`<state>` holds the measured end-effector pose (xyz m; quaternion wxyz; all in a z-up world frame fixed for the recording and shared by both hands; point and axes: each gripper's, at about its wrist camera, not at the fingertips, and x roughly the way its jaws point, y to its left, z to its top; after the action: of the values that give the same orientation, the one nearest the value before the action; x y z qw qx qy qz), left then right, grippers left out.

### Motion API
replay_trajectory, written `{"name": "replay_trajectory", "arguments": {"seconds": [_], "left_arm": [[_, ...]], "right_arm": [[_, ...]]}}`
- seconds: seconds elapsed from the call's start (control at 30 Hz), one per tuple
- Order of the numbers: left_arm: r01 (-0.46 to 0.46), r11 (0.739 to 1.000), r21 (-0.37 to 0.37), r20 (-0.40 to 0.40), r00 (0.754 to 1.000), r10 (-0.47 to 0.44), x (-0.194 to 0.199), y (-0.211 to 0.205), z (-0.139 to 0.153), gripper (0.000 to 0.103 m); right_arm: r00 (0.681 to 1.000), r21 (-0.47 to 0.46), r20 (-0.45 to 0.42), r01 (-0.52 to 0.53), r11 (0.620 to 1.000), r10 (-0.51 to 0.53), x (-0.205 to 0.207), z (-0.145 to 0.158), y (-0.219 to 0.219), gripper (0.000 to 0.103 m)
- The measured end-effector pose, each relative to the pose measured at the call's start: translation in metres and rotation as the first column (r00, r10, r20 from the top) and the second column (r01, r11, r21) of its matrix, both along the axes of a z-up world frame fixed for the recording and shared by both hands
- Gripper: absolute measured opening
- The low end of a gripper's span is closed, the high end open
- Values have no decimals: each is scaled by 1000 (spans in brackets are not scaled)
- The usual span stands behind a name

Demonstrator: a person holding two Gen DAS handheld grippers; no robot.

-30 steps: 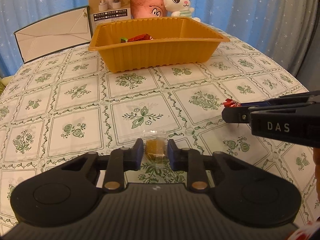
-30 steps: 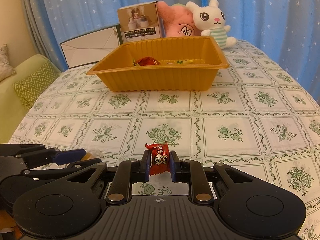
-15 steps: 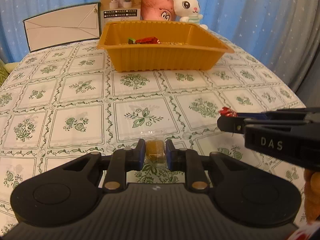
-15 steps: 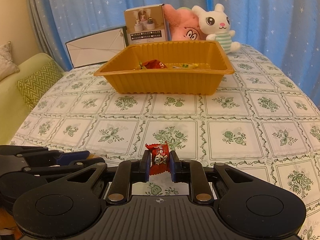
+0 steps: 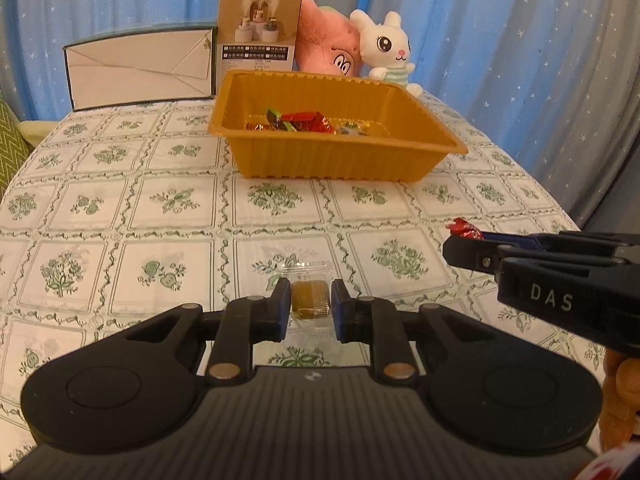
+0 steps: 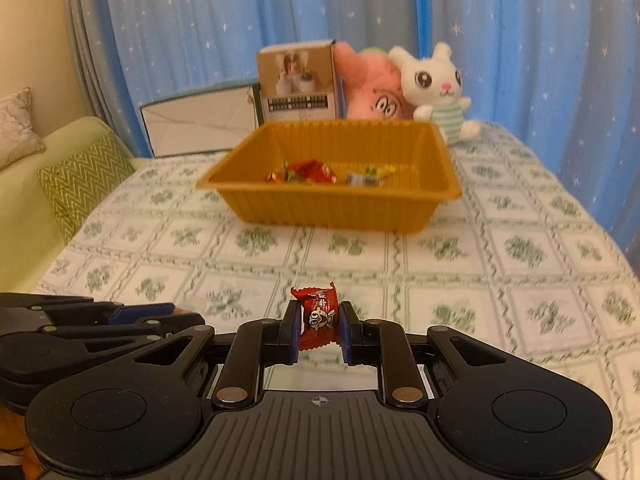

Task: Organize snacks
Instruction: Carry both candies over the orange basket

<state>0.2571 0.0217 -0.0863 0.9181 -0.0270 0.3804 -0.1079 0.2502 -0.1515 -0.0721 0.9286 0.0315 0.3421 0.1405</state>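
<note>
My left gripper (image 5: 310,304) is shut on a brown snack in a clear wrapper (image 5: 309,299), held above the tablecloth. My right gripper (image 6: 319,326) is shut on a red wrapped candy (image 6: 319,314), also lifted; it shows at the right of the left wrist view (image 5: 466,240) with the red candy (image 5: 463,227) at its tip. The orange tray (image 5: 336,160) stands ahead at the table's far middle with several wrapped snacks (image 5: 302,121) inside; it also shows in the right wrist view (image 6: 332,208). The left gripper shows at the lower left of the right wrist view (image 6: 176,314).
Behind the tray stand a white envelope-like box (image 5: 140,68), a brown product box (image 5: 258,34), a pink plush (image 5: 328,46) and a white bunny plush (image 5: 386,50). A green sofa with a cushion (image 6: 80,180) is left of the table. Blue curtains hang behind.
Both grippers have risen with their snacks and now look down into the tray. The right wrist view is slightly blurred from motion.
</note>
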Motion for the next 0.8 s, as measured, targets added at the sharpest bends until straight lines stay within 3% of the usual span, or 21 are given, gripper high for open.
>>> {"name": "replay_trajectory", "arguments": {"seconds": [0.8], "left_arm": [[25, 999, 21, 147, 989, -27, 61, -17, 65, 19]], "right_arm": [[994, 22, 79, 81, 996, -82, 55, 48, -36, 20]]}}
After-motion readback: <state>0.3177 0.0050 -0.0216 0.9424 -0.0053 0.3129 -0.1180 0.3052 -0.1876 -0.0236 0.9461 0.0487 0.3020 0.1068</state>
